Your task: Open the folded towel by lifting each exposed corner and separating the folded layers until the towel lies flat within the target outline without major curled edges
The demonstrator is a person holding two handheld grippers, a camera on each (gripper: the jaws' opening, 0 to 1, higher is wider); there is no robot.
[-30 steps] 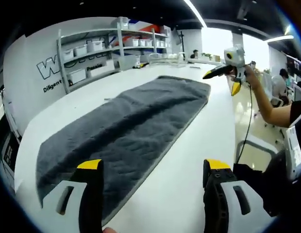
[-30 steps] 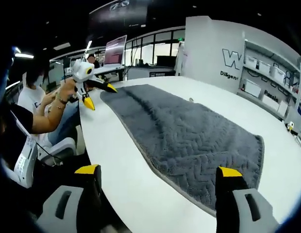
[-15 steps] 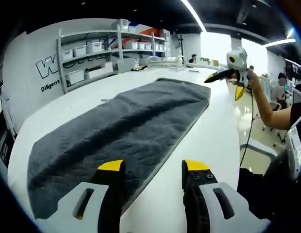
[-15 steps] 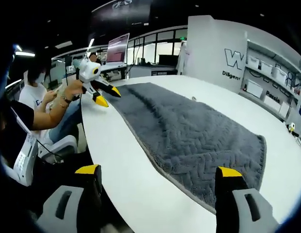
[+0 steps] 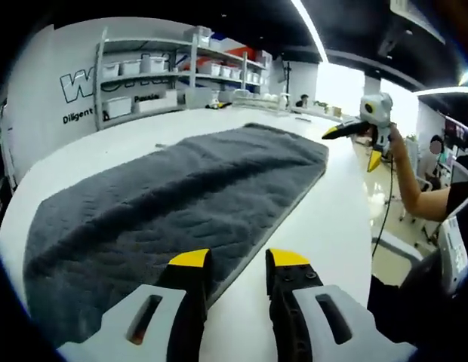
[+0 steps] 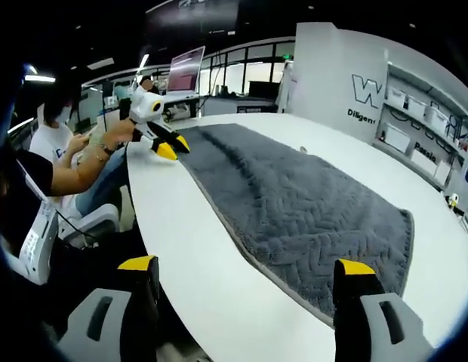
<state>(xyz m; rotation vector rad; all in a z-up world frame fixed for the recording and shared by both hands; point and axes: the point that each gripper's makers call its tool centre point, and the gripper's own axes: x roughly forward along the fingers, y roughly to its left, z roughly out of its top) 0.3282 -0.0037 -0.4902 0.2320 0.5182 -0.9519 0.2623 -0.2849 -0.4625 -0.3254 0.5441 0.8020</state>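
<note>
We see the grey towel (image 5: 181, 196) lying lengthwise on the white tabletop (image 5: 332, 226), still folded; we judge it soft, limp and thick, best pinched at a corner of its top layer. Our left tongs (image 5: 238, 260) stand narrow at its near long edge, holding nothing. Our right tongs (image 6: 245, 265) gape wide and empty by the far end. Shelves (image 5: 143, 72) line the wall.
</note>
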